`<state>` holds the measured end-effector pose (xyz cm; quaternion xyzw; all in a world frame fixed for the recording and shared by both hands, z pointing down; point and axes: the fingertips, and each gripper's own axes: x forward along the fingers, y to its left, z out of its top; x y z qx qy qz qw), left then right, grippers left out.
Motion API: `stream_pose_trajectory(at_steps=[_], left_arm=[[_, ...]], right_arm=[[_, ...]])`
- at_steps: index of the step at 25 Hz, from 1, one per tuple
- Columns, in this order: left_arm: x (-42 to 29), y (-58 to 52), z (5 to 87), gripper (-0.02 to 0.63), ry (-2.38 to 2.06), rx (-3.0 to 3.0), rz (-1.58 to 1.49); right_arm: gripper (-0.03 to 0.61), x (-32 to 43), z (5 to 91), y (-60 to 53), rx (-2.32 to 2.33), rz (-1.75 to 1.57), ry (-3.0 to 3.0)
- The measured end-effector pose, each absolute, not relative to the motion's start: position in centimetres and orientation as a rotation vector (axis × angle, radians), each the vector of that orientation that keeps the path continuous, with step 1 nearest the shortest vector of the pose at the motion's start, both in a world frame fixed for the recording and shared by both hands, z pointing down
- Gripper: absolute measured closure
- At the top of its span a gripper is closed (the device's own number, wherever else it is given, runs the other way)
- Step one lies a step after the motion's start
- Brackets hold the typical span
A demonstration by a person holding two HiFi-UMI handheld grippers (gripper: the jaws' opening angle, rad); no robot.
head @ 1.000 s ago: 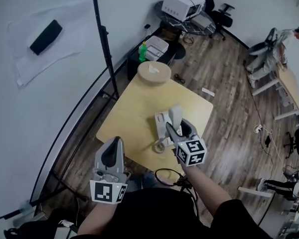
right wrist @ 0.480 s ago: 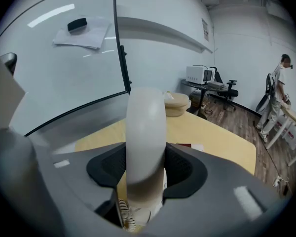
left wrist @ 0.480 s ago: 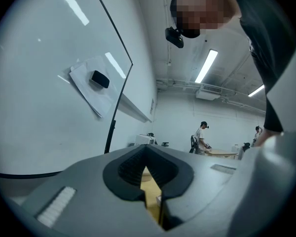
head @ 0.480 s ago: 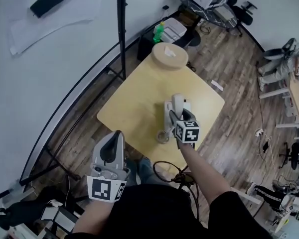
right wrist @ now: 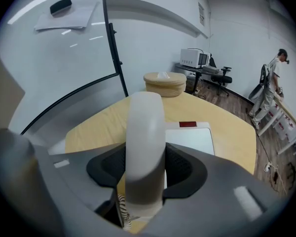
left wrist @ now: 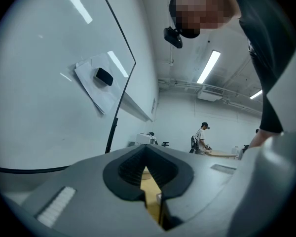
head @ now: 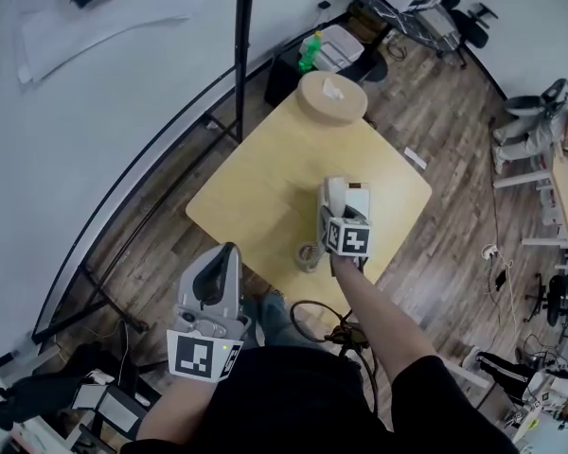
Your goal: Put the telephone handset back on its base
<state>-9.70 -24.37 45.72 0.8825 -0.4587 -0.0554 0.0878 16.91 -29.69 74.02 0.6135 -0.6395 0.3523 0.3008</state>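
The white handset (right wrist: 145,127) stands upright between my right gripper's (right wrist: 145,171) dark pads, which press on its two sides. Just beyond and right of it lies the white phone base (right wrist: 192,138) with a small red patch, on the yellow table (right wrist: 98,127). The coiled cord (right wrist: 122,216) hangs under the handset. In the head view, the right gripper (head: 334,219) holds the handset (head: 334,194) over the base's (head: 359,201) left side; the cord (head: 308,254) coils near the table's front edge. My left gripper (head: 226,255) is shut and held off the table beside my body.
A round tan box (head: 331,98) sits on the table's far corner. A black pole (head: 241,45) stands to the left of the table by the white wall. A green bottle (head: 310,49) and bins are on the floor beyond. A person (right wrist: 272,80) stands far right.
My right gripper has carried the handset forward and down toward the base. The left gripper has stayed by my body.
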Motion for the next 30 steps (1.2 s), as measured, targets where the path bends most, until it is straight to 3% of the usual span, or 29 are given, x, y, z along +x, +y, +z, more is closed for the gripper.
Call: stream_pose_trajectory(at_steps=[26,28,30], left_arm=[[-10.7,-24.2,47.3,0.614,-1.349,2.582,-0.181],[-10.6,-24.3,47.3,0.615,-1.348,2.583,-0.182],[-10.5,-24.2,47.2,0.614,-1.346,2.586,-0.185]], right_arm=[[0.356,16.9,78.4,-27.8,1.582,1.056,-1.445],[0.311,16.8,78.5,-27.9,1.573,1.06,-1.447],[0.308,16.8,78.5,-27.9,1.576,1.066,-1.452]])
